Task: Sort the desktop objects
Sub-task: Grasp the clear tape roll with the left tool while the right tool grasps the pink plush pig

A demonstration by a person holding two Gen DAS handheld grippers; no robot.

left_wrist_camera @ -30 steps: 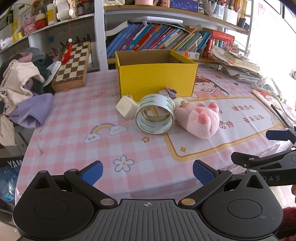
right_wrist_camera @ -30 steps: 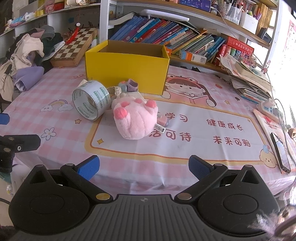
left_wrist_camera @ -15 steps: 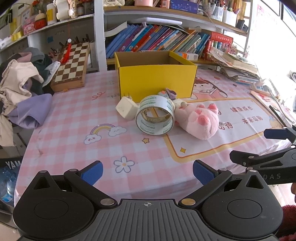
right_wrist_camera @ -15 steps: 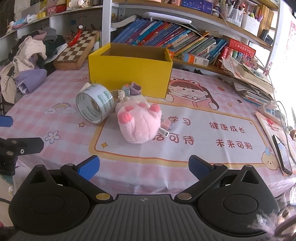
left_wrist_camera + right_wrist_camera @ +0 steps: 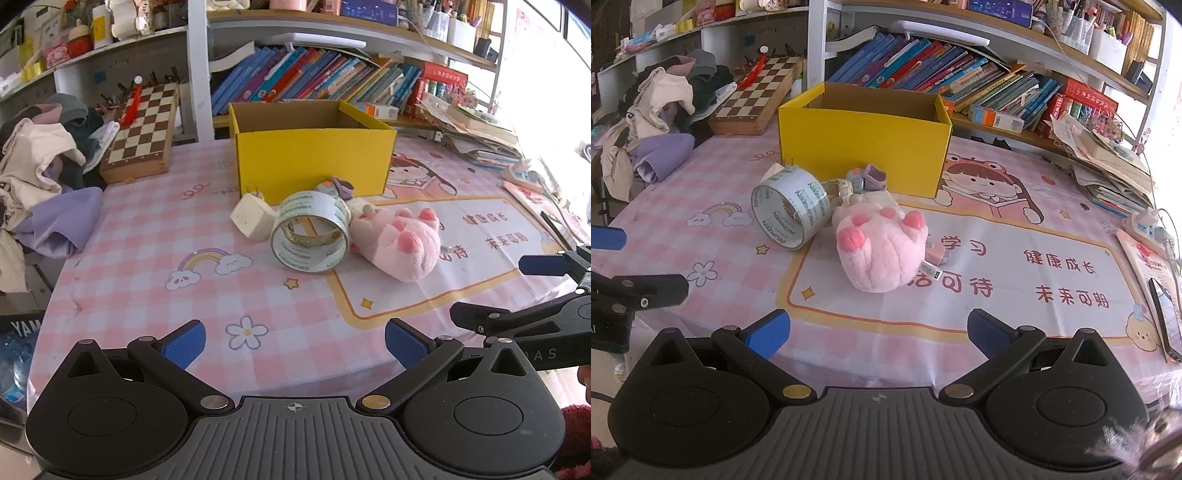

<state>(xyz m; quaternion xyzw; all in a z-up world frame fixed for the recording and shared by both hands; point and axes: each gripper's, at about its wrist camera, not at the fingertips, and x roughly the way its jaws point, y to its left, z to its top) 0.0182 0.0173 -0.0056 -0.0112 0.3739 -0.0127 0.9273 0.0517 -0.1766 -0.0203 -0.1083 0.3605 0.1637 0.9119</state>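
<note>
A yellow cardboard box (image 5: 312,157) (image 5: 862,149) stands open at the back of the pink checked tablecloth. In front of it lie a white plug block (image 5: 251,219), a roll of clear tape (image 5: 310,236) (image 5: 790,210) on its edge, a small purple-grey toy (image 5: 338,186) (image 5: 866,179) and a pink plush paw (image 5: 402,242) (image 5: 882,251). My left gripper (image 5: 295,341) is open and empty at the table's near edge. My right gripper (image 5: 879,330) is open and empty, short of the plush paw.
A chessboard (image 5: 142,131) and a heap of clothes (image 5: 40,177) lie at the back left. Shelves of books (image 5: 317,79) stand behind the box. Stacked papers (image 5: 1115,170), a power strip (image 5: 1148,227) and a phone (image 5: 1165,319) lie at the right edge.
Both grippers have moved a little forward toward the objects, the right one more so. Both stay open. The objects have not moved.
</note>
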